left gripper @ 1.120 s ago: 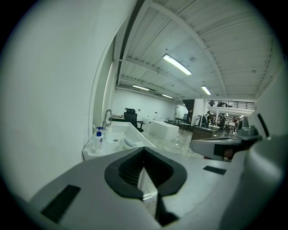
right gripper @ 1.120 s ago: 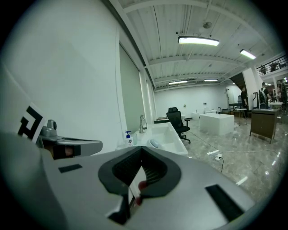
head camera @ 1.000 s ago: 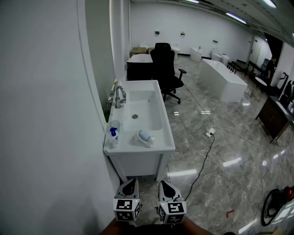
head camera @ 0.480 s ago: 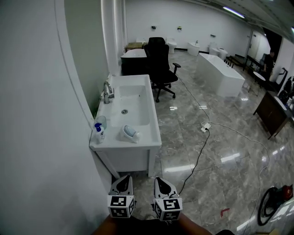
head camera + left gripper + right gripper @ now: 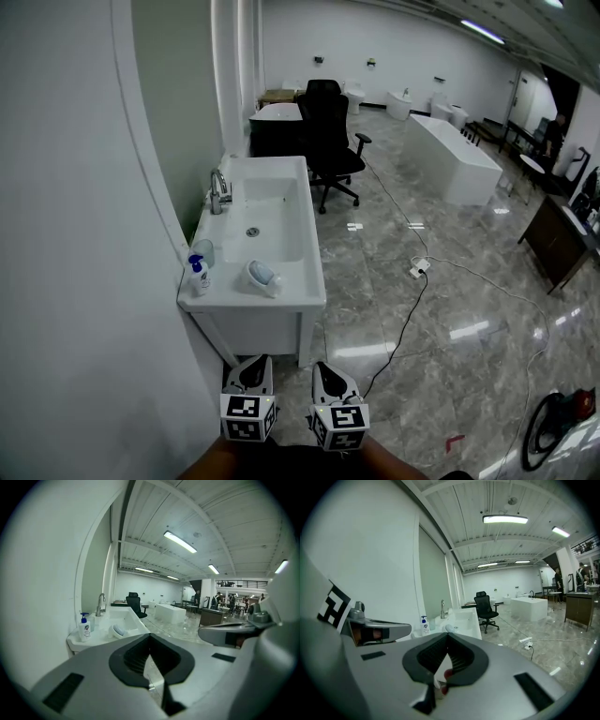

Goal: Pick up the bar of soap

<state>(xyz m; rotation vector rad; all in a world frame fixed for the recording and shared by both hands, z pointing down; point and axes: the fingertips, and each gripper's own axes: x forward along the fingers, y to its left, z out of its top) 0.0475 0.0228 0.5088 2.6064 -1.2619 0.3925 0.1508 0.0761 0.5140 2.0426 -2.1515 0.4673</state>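
The bar of soap (image 5: 263,275) is pale and lies in a white dish (image 5: 270,285) on the front ledge of a white sink cabinet (image 5: 313,281). It also shows small in the left gripper view, soap (image 5: 118,630), and in the right gripper view, soap (image 5: 449,628). My left gripper (image 5: 255,362) and right gripper (image 5: 325,368) hang side by side at the bottom of the head view, well short of the sink and above the floor. Both are shut and hold nothing. In its own view the left gripper (image 5: 150,636) has its jaws together, as does the right gripper (image 5: 448,636).
A blue-capped pump bottle (image 5: 197,277) and a glass (image 5: 205,252) stand left of the soap, the faucet (image 5: 218,192) behind. A wall runs along the left. A black office chair (image 5: 328,141), a white bathtub (image 5: 456,157) and a floor cable (image 5: 409,314) lie beyond and right.
The sink and soap have slid left in the head view as the viewpoint shifted. Both grippers moved slightly left in frame, still side by side and shut.
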